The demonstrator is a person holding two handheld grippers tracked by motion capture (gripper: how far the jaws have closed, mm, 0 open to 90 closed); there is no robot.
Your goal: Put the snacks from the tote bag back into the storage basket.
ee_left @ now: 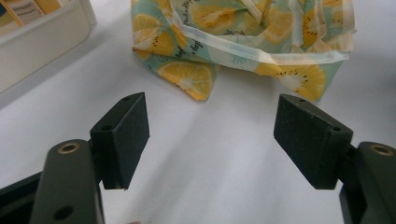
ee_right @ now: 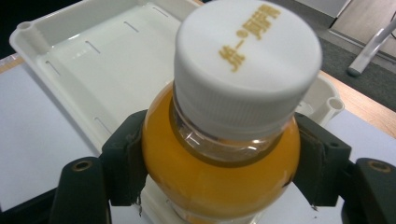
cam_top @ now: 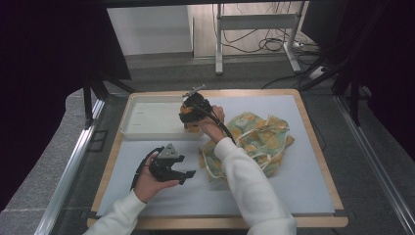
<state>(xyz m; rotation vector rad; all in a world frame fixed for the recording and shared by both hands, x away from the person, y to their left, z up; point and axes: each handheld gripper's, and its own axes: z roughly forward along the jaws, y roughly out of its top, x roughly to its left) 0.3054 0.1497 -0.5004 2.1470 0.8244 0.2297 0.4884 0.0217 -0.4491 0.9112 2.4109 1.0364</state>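
1. At the left, the left gripper [cam_top: 188, 175] is held above the white mat of the bench [cam_top: 274, 196], its jaws spread wide with nothing between them; it is pointed toward the cloth.
2. At the far left of the bench, a shallow white plastic tray [cam_top: 142, 120] is seen; the part of its floor that shows is bare, with no item lying in it.
3. At the near right corner of that tray, a small clear plastic bottle of orange juice with a white screw cap [ee_right: 224, 154] is clasped at its shoulder by the pads of the right gripper [cam_top: 192, 123], upright, at the tray's edge; whether its base rests on anything cannot be told.
4. To the right, a crumpled cloth printed with lemon slices [cam_top: 254, 142] lies on the mat, untouched.
5. Judged from this, placing the bottle in the tray appears nearly done: lowering and release are left, and the cloth is not yet handled.
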